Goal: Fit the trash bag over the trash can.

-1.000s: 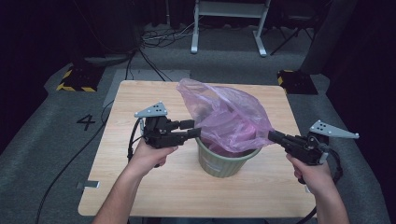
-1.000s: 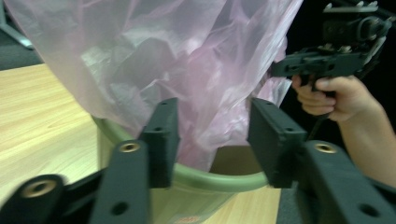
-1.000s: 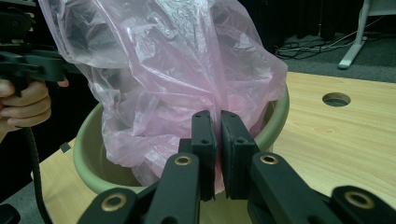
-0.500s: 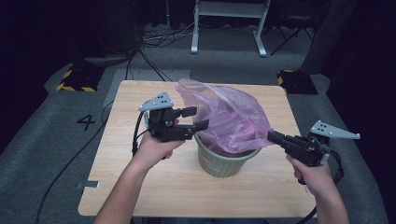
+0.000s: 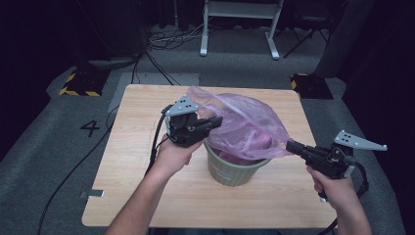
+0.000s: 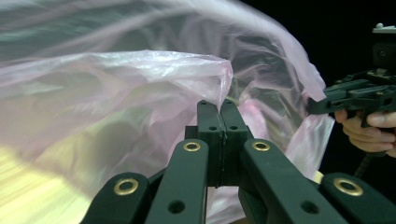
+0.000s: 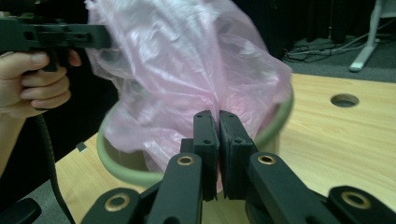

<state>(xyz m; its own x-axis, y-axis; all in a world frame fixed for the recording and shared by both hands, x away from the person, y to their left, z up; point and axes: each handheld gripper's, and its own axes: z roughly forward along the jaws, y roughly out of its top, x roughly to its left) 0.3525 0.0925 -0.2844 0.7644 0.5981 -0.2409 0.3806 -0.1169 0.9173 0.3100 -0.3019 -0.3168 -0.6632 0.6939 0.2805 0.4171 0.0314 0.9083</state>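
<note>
On the left of the tabletop [image 5: 127,161], the person's left hand [image 5: 172,154] holds the left tool [image 5: 219,120] raised above the near-left rim of the green bin [image 5: 234,171]. Its jaws have just been closing, and they now sit pressed together with the edge of the pink bag [image 5: 244,125] pinched at their tips; from the left gripper view the thin film [image 6: 140,88] rises straight out of the closed jaws and billows up and away. The bag is puffed up over the bin, its lower part tucked inside the rim, its upper part ballooning toward the far side of the tabletop. The bin stands near the middle of the tabletop, a little toward the person. To the right, the bag's edge is stretched out past the rim to the right tool [image 5: 291,146], whose jaws are clamped on the plastic; in the right gripper view the film [image 7: 196,70] runs down between the jaws. The right hand [image 5: 337,188] holds that tool just off the right edge of the tabletop.
</note>
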